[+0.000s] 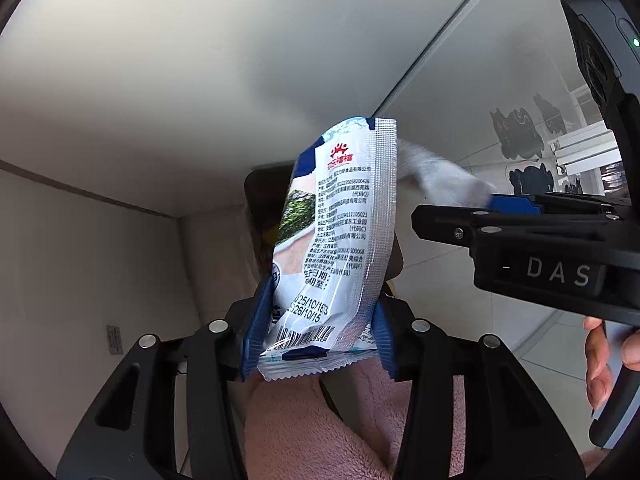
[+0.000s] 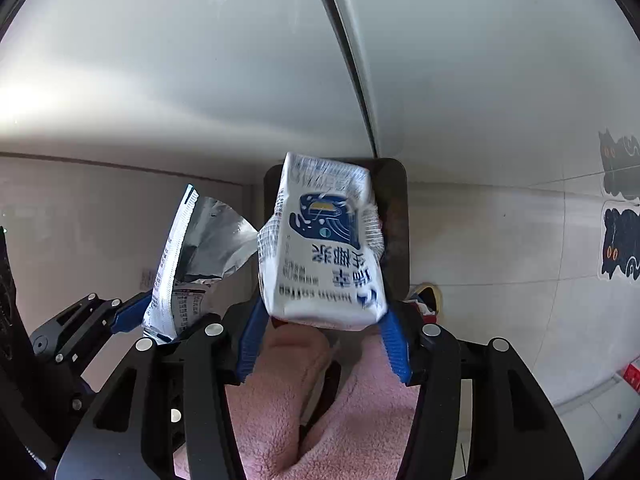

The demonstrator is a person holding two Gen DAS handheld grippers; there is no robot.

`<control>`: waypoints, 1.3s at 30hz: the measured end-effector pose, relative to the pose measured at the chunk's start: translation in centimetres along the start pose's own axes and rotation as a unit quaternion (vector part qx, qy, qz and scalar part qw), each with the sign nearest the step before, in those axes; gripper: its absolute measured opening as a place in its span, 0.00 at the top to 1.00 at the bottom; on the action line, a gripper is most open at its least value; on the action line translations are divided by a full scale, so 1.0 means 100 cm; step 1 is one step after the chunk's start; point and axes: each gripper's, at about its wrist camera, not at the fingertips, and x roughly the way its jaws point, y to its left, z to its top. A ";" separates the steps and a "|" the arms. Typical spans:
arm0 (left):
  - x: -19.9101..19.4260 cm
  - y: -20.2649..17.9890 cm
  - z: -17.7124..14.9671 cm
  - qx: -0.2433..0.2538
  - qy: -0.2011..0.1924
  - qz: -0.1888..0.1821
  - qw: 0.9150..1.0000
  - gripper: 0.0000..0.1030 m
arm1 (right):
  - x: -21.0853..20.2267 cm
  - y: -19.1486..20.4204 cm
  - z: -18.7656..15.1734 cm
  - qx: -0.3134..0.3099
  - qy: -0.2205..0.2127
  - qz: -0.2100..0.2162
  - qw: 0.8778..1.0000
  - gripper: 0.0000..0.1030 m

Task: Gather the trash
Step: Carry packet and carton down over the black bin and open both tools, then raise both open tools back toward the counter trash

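A white and blue snack wrapper (image 1: 336, 240) with printed text and a barcode sits between the blue pads of my left gripper (image 1: 324, 304), which is shut on its lower end. My right gripper (image 2: 324, 312) is shut on a dented white drink carton (image 2: 324, 248) with blue print. Both hang over a dark bin (image 2: 396, 208) with a rounded square mouth, also seen behind the wrapper as the bin (image 1: 260, 200). In the left wrist view the right gripper (image 1: 500, 208) reaches in from the right with the blurred carton (image 1: 440, 180). In the right wrist view the wrapper (image 2: 180, 264) stands at the left.
Pink fleece clothing (image 2: 280, 400) of the person fills the space below both grippers. A hand (image 1: 600, 360) holds the right tool. A white panel (image 2: 200, 60) rises behind the bin. The tiled floor (image 2: 500, 260) carries black cat stickers (image 2: 620, 240); a slipper (image 2: 428, 296) lies beside the bin.
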 end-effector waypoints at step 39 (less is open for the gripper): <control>-0.268 0.007 0.019 -0.013 -0.164 0.038 0.986 0.24 | -0.267 0.036 -0.014 -0.044 -0.219 -0.022 0.975 0.34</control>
